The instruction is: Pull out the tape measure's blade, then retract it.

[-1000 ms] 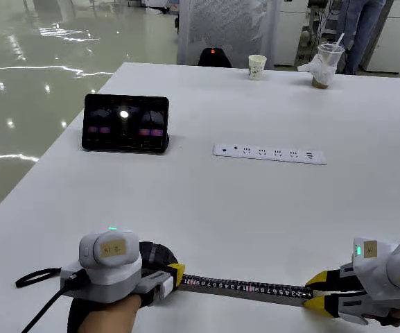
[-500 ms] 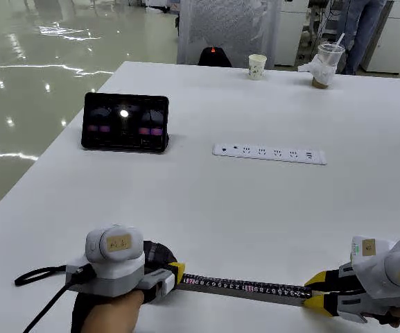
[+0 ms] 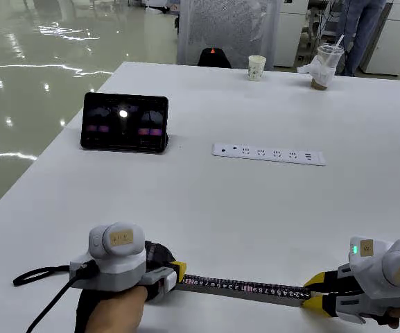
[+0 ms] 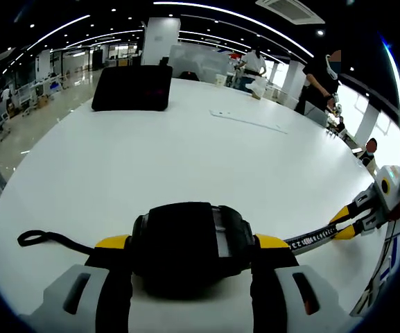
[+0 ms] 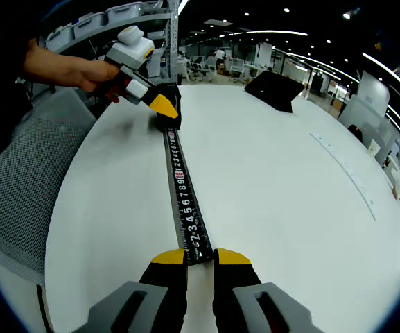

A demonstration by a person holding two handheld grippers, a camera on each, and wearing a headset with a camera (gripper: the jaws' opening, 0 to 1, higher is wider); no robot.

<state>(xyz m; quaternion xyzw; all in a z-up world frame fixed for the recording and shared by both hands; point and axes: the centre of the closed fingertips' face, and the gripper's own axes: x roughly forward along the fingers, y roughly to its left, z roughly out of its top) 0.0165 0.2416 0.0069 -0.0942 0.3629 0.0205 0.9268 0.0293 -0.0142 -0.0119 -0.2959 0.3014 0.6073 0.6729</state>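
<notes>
The black tape measure case [image 4: 189, 239] sits between the yellow-tipped jaws of my left gripper [image 4: 189, 244], which is shut on it near the table's front edge. In the head view the case [image 3: 159, 254] and the left gripper [image 3: 175, 272] are at the lower left. The dark blade [image 3: 245, 286] lies drawn out along the tabletop to my right gripper [image 3: 315, 293]. In the right gripper view the numbered blade [image 5: 184, 201] runs from the left gripper [image 5: 161, 105] to my right gripper [image 5: 200, 258], shut on the blade's end. A black strap [image 4: 44, 239] trails from the case.
A dark tablet [image 3: 125, 122] stands at the back left of the white table [image 3: 206, 208]. A white power strip [image 3: 269, 153] lies mid-table. A paper cup [image 3: 256, 66] and a plastic cup [image 3: 326, 62] stand at the far edge. The table's left edge drops to the floor.
The left gripper has rolled and shifted slightly. The blade's drawn-out length looks the same, and both grippers keep their hold.
</notes>
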